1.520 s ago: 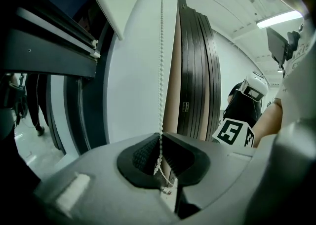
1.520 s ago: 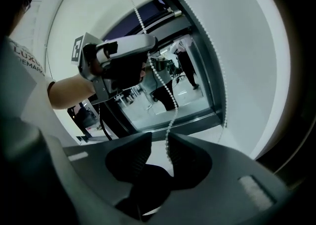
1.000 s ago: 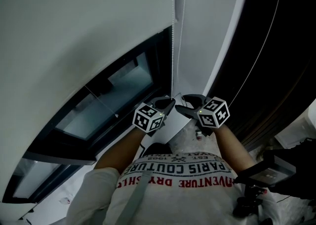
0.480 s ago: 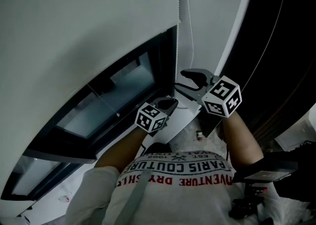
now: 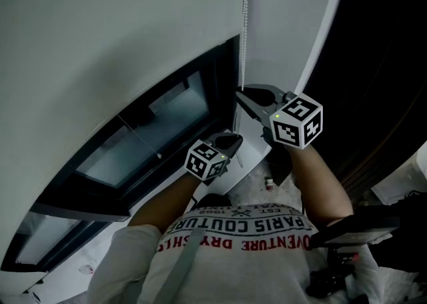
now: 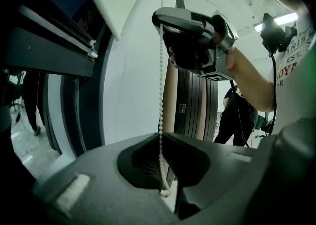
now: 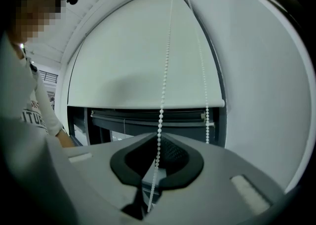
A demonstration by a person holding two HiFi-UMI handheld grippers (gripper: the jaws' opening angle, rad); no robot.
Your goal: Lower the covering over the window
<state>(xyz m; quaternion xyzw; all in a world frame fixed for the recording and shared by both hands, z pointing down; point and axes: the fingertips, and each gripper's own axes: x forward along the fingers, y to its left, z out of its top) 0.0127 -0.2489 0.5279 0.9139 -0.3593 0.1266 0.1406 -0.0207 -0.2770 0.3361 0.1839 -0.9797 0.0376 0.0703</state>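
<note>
Right gripper (image 5: 242, 93) has just been closing on the bead chain (image 5: 246, 29), upper centre. Left gripper (image 5: 233, 138) clamps the chain lower down. It looks light, limp and slippery: pinch squarely.

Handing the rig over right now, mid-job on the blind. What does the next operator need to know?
The left gripper is shut on the bead chain, at the lower hold.
The right gripper sits above it on the same strand; its fingers have just been closing with the chain between them, and they look shut on it.
The blind is partly down; its bottom rail hangs above exposed window glass.
Done: both grippers are on the chain.
Left: probably pull the chain hand over hand until the blind covers the glass.
</note>
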